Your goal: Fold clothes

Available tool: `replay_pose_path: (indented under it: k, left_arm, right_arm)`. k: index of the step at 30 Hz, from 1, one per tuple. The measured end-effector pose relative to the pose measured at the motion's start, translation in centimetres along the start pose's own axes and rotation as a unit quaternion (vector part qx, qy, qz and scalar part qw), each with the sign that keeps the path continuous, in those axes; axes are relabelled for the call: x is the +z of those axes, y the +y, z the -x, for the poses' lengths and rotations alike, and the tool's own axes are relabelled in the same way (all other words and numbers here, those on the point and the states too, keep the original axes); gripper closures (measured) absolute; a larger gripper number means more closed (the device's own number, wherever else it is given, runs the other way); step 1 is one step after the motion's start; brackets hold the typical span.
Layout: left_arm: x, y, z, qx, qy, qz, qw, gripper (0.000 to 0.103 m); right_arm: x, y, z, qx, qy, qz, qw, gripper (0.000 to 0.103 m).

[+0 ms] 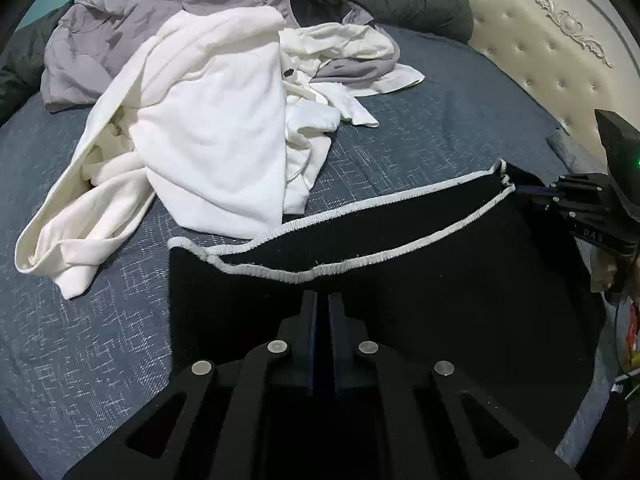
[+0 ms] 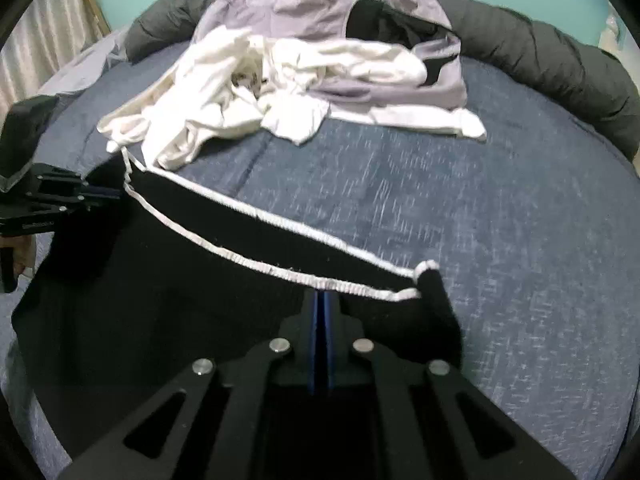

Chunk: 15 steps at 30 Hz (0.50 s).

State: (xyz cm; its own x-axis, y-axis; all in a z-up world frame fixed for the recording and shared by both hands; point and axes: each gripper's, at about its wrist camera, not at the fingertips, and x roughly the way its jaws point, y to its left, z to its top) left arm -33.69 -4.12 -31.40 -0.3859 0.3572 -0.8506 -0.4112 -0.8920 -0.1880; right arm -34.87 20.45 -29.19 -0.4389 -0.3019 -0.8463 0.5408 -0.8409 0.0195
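Note:
A black garment (image 1: 440,288) with a white ribbed hem (image 1: 360,264) lies stretched across the near part of the blue bed sheet (image 1: 80,340). My left gripper (image 1: 322,300) is shut, its fingertips pinching the black cloth just below the hem. In the same view my right gripper (image 1: 520,191) comes in from the right, shut on the hem's far corner. The right wrist view shows the garment (image 2: 160,300) and hem (image 2: 280,270) again, with the right gripper (image 2: 322,298) shut on the cloth under the hem. The left gripper (image 2: 116,192) holds the hem's left end.
Behind the garment sits a pile of white clothes (image 1: 216,128) and grey-lilac clothes (image 1: 120,32). A dark grey duvet (image 2: 560,64) is bunched along the bed's far edge. A cream tufted headboard (image 1: 540,48) stands at the right. A hand (image 2: 20,264) holds the left tool.

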Motion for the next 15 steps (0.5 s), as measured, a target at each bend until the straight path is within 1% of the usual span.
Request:
replay_pose_path:
  k: [4, 6, 9, 13, 15]
  left_arm:
    - [0.4, 0.5, 2.1, -0.004, -0.032, 0.012, 0.9994, 0.099]
    - [0.9, 1.1, 2.9, -0.002, -0.046, 0.030, 0.9985, 0.099]
    - [1.9, 1.4, 2.5, 0.008, -0.040, 0.035, 0.9986, 0.099]
    - [2.5, 1.7, 0.3, 0.020, -0.020, 0.042, 0.9987, 0.099]
    - [2.4, 1.8, -0.8, 0.029, -0.008, 0.042, 0.9987, 0.099]
  right_arm:
    - [0.9, -0.5, 1.9, -0.008, -0.040, -0.007, 0.999, 0.101]
    - [1.6, -1.0, 2.2, -0.010, -0.048, -0.019, 0.999, 0.101]
    - [2.4, -1.6, 1.2, -0.016, -0.038, -0.033, 0.999, 0.101]
    - [2.9, -2.1, -1.5, -0.032, -0.007, -0.048, 0.998, 0.101]
    - [2.7, -2.4, -3.0, -0.032, 0.008, -0.058, 0.998, 0.101]
